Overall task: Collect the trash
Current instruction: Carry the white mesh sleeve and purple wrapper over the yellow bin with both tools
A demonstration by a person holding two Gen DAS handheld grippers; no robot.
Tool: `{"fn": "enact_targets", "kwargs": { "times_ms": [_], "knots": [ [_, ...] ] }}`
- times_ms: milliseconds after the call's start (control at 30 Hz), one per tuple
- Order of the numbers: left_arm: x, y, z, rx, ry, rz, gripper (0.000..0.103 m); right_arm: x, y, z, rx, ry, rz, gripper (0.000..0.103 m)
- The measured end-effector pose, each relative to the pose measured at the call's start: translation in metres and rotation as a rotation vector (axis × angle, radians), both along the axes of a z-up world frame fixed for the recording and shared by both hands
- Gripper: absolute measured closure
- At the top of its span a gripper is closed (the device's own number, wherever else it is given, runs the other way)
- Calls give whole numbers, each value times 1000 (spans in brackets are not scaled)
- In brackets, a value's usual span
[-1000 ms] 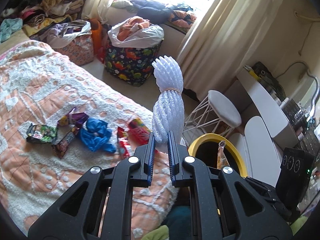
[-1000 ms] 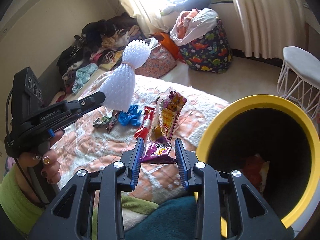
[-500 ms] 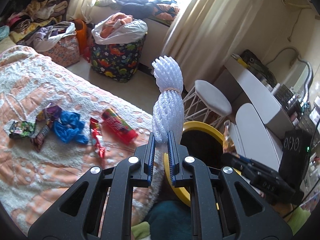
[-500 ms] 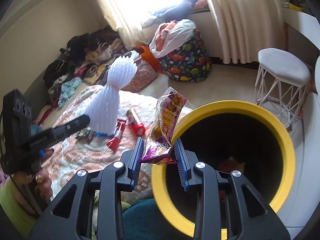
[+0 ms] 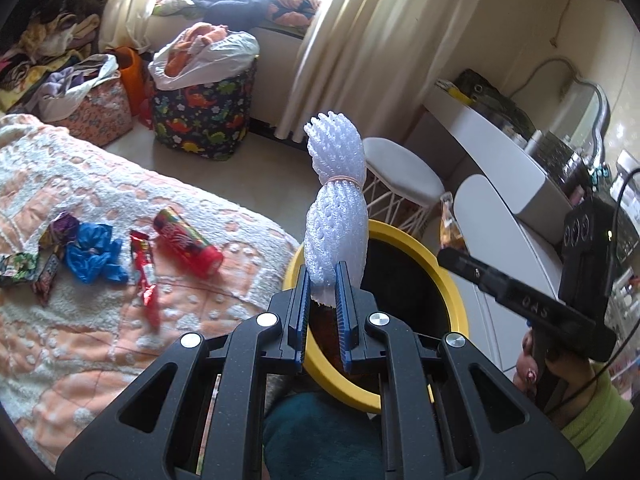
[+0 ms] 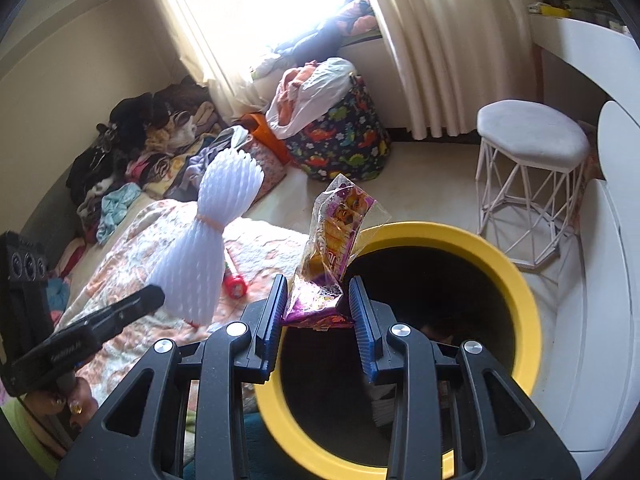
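My left gripper [image 5: 323, 280] is shut on the bottom end of a white foam net bundle [image 5: 336, 216] that stands upright over the near rim of the yellow bin [image 5: 452, 280]. My right gripper [image 6: 318, 304] is shut on a crumpled purple and yellow snack wrapper [image 6: 336, 240], held above the bin's dark opening, just inside the yellow rim [image 6: 516, 280]. In the right wrist view the foam net [image 6: 204, 248] hangs to the left, over the bed. On the bed lie a red tube [image 5: 188, 242], a red wrapper [image 5: 144, 276], a blue bag [image 5: 94, 258] and small dark wrappers [image 5: 48, 272].
A white wire stool [image 6: 528, 140] stands behind the bin. A dinosaur-print basket [image 5: 204, 104] full of laundry sits by the curtain [image 5: 360, 40]. A white desk [image 5: 500, 152] runs along the right. Clothes are piled [image 6: 132, 140] at the bed's far side.
Both grippers have swung away from the bed toward the yellow bin, each still holding its item. The bin now sits under both, and the bed's litter has slid left in view.
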State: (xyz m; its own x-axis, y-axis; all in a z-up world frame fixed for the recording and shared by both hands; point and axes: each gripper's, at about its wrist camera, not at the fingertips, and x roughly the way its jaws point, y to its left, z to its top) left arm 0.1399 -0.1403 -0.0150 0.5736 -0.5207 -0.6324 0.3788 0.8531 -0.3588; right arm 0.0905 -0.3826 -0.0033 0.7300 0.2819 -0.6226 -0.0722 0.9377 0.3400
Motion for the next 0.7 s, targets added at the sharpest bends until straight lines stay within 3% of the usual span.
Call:
{"fn": "enact_targets", "kwargs": {
  "times_ms": [333, 700],
  "knots": [
    [-9, -31, -12, 51, 15, -81, 95, 0, -27, -4, 1, 2, -70, 72],
    [-15, -69, -39, 109, 88, -174, 95, 3, -43, -12, 10, 26, -119, 72]
  ]
}}
